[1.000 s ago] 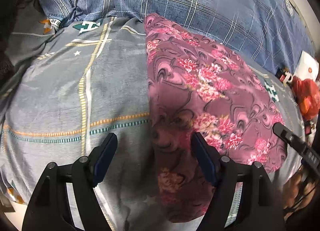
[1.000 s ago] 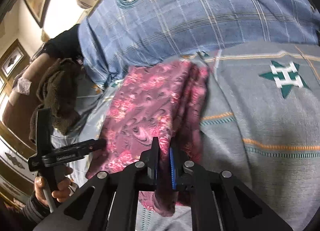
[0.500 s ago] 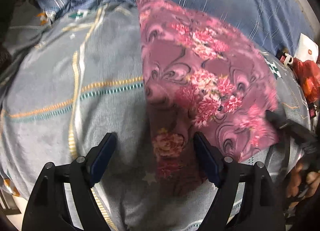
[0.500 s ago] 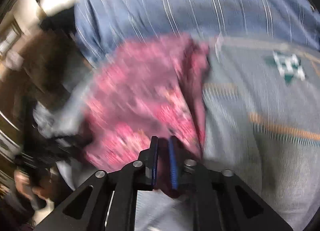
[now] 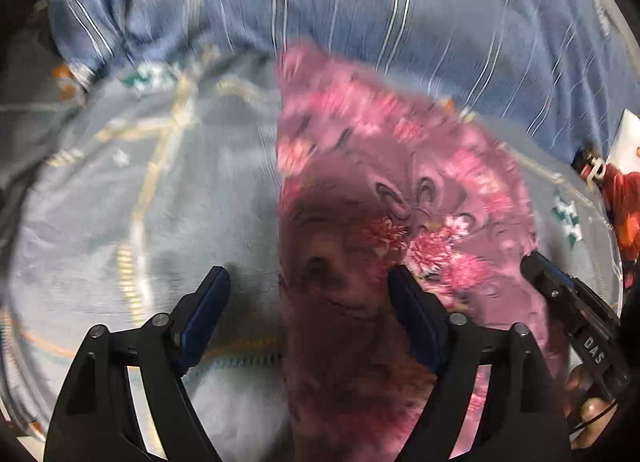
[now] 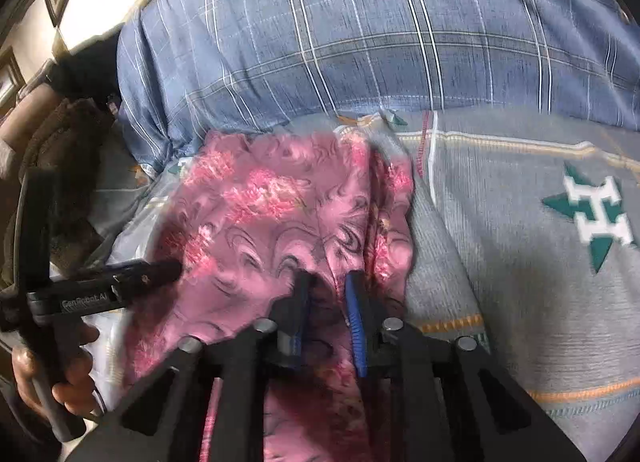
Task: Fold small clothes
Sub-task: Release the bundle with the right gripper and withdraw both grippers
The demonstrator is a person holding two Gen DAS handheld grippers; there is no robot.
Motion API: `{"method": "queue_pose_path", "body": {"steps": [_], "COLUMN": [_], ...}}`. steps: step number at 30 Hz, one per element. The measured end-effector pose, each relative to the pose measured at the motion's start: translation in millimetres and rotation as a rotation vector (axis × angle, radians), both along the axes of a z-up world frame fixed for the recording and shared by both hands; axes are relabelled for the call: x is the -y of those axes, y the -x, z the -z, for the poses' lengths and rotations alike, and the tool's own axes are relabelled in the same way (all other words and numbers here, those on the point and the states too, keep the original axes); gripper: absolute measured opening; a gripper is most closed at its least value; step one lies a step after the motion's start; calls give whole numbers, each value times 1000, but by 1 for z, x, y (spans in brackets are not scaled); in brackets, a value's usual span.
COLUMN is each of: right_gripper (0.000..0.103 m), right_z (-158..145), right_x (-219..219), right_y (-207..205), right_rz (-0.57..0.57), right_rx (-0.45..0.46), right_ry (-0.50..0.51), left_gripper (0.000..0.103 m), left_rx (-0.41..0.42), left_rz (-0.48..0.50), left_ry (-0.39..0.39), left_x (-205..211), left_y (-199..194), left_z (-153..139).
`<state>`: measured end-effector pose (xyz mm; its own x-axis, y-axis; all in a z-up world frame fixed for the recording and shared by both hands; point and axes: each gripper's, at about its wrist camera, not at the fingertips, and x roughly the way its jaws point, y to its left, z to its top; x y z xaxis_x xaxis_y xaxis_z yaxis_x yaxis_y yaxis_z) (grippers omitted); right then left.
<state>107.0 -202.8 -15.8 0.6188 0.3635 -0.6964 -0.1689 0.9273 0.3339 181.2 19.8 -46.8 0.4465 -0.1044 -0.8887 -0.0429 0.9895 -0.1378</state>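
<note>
Pink floral garment [image 6: 280, 214] flat on bed [image 6: 520, 262]. Right claw [image 6: 328, 294] opening, releasing near hem. Left claw [image 5: 308, 302] wide, opening, empty, astride left edge for next fold.

Both views are round fisheye pictures with dark, curved edges. The left wrist view is dim and smeared by motion blur. The right wrist view is sharper, with bright daylight glare at upper left and soft shadows below.
</note>
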Motion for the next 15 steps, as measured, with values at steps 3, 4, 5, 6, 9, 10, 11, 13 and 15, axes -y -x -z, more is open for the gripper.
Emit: {"method": "queue_pose_path", "body": {"steps": [3, 4, 5, 6, 9, 10, 11, 13, 15], "right_gripper": [25, 26, 26, 27, 30, 31, 31, 41, 45], "right_z": [-13, -22, -28, -34, -35, -29, -20, -1, 7], "right_x": [6, 8, 9, 9, 3, 2, 0, -4, 0], "right_y": [-3, -6, -10, -16, -36, -42, -48, -60, -58], "right_rz": [3, 5, 8, 8, 17, 21, 27, 29, 47], "right_rx": [-23, 6, 27, 36, 35, 19, -13, -90, -71], "right_ry": [-44, -66, -71, -70, -39, -26, -13, 37, 8], "left_gripper": [84, 84, 84, 84, 84, 84, 84, 85, 85], "left_rx": [24, 44, 75, 101, 96, 76, 59, 32, 25], "left_rz": [-17, -8, 0, 8, 19, 13, 10, -3, -17], "left_ry": [39, 24, -15, -56, -83, -80, -74, -64, -45], "left_x": [-3, -1, 4, 9, 14, 14, 14, 13, 13], "left_y": [0, -1, -3, -7, -23, -31, -36, -43, -44], "left_z": [-12, -17, -24, -29, -30, -25, -20, -11, -9]}}
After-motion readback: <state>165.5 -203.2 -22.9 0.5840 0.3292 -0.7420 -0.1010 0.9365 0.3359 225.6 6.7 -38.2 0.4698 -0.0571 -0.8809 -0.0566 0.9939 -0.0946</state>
